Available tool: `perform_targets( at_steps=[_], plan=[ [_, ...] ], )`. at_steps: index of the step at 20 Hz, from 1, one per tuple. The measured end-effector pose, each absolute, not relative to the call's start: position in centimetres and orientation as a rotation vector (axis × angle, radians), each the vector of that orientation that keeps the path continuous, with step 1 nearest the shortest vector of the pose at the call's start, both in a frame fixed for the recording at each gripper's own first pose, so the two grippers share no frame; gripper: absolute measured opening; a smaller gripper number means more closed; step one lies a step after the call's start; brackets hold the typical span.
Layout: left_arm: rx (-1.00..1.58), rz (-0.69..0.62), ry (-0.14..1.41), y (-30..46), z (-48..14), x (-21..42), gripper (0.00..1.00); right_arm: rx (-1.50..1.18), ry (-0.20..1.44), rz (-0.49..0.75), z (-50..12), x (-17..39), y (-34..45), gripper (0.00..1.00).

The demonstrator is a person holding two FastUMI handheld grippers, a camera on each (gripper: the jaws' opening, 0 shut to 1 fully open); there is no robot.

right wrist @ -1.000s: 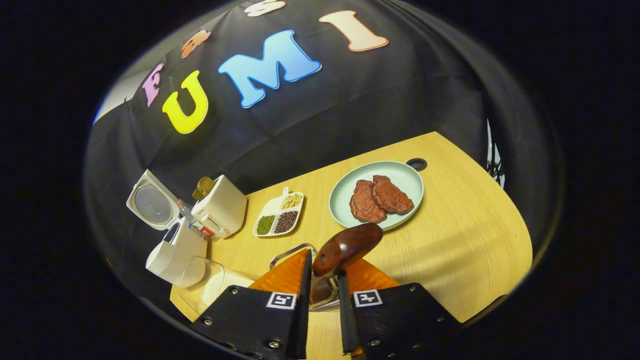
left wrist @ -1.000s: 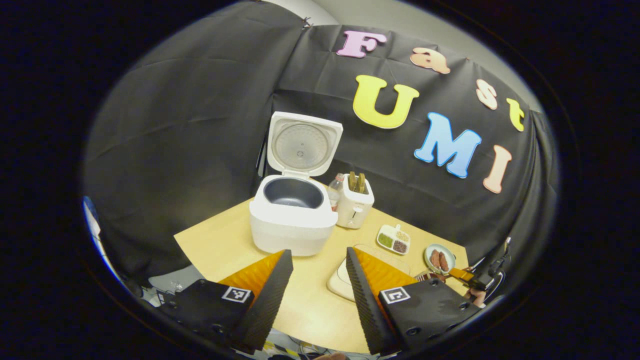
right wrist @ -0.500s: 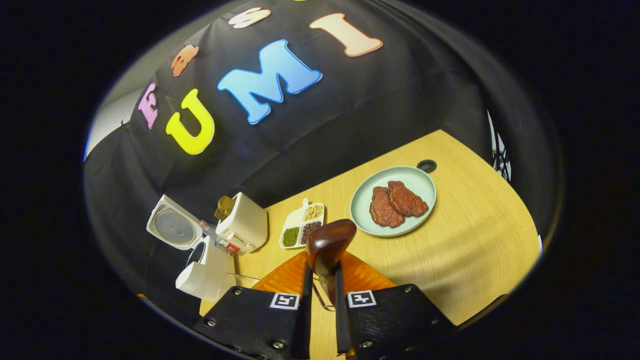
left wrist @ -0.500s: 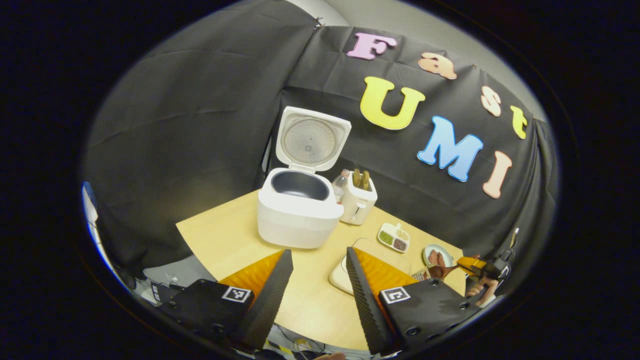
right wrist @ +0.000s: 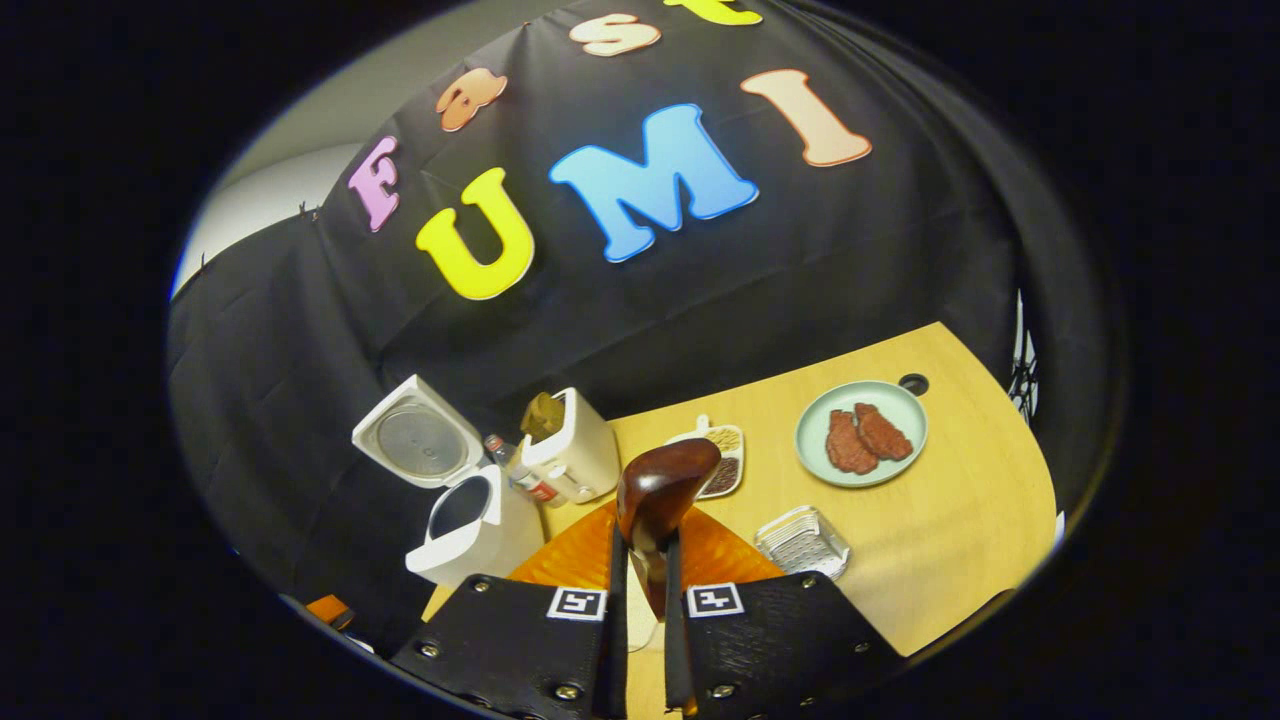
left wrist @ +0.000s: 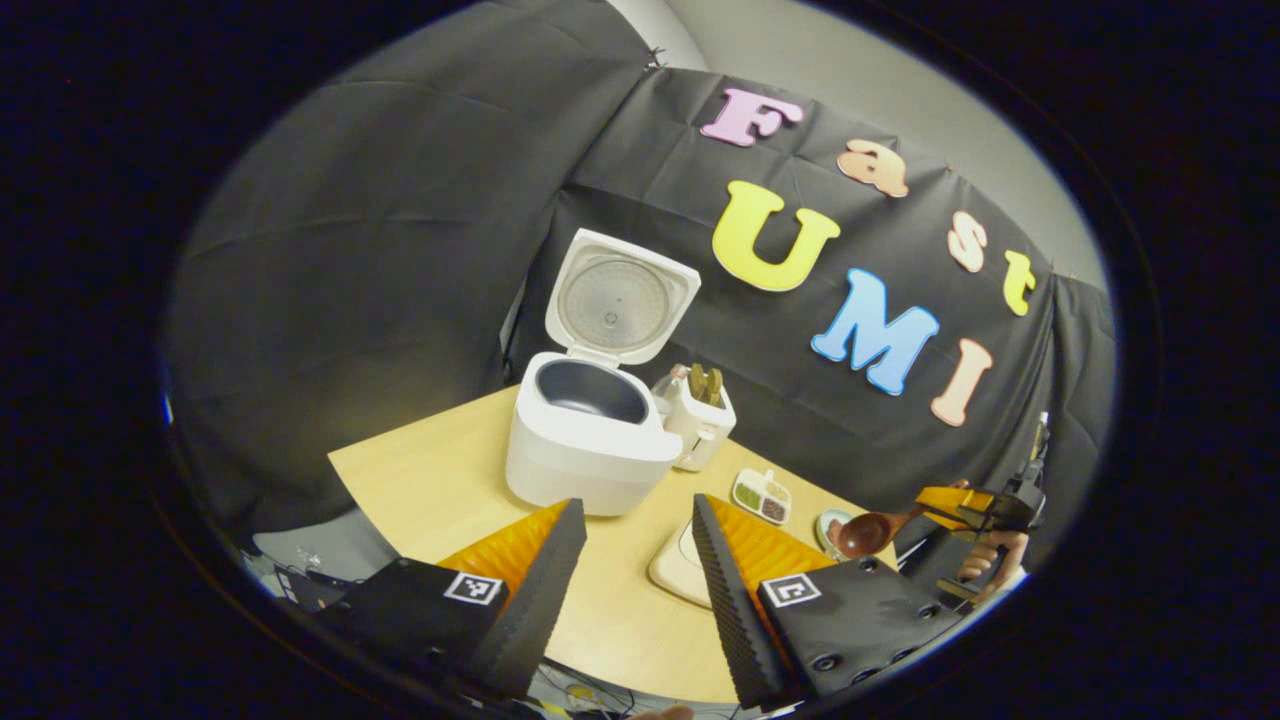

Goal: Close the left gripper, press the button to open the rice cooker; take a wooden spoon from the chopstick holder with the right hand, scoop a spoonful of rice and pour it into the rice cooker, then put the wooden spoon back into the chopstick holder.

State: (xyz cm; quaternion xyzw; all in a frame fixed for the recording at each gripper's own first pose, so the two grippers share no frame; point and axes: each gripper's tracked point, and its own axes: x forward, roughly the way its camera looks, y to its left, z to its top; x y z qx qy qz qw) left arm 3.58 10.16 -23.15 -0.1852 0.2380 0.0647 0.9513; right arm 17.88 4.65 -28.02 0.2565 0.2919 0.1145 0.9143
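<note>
Black cloth backs a light wooden table [left wrist: 430, 480]. Rice cooker [left wrist: 590, 445] stands at the table's back left, lid upright and open, inner pot dark. Chopstick holder [left wrist: 700, 425] sits just beside it on its right, utensils in it. Left gripper [left wrist: 630, 540] hovers over the near table edge, fingers wide apart, holding nothing. Right gripper [right wrist: 640, 560] is raised above the table, fingers closed narrowly on the handle of the wooden spoon [right wrist: 660, 485], bowl pointing forward. Divided dish [right wrist: 722, 455], plate of meat [right wrist: 815, 455] and clear glass container [right wrist: 802, 540] lie on the table.
</note>
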Motion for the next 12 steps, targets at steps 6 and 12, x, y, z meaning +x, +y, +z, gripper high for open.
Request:
perform_targets(
  at_steps=[6,12],
  plan=[
    [-0.307,0.008,0.442,12.9,-21.7,1.9,0.79,0.368,0.656,0.224,-31.9,17.3,13.0,0.15],
    [-0.256,-0.017,0.415,16.6,-21.3,0.9,0.79,0.125,0.814,0.129,-40.6,17.3,14.3,0.15]
  ],
)
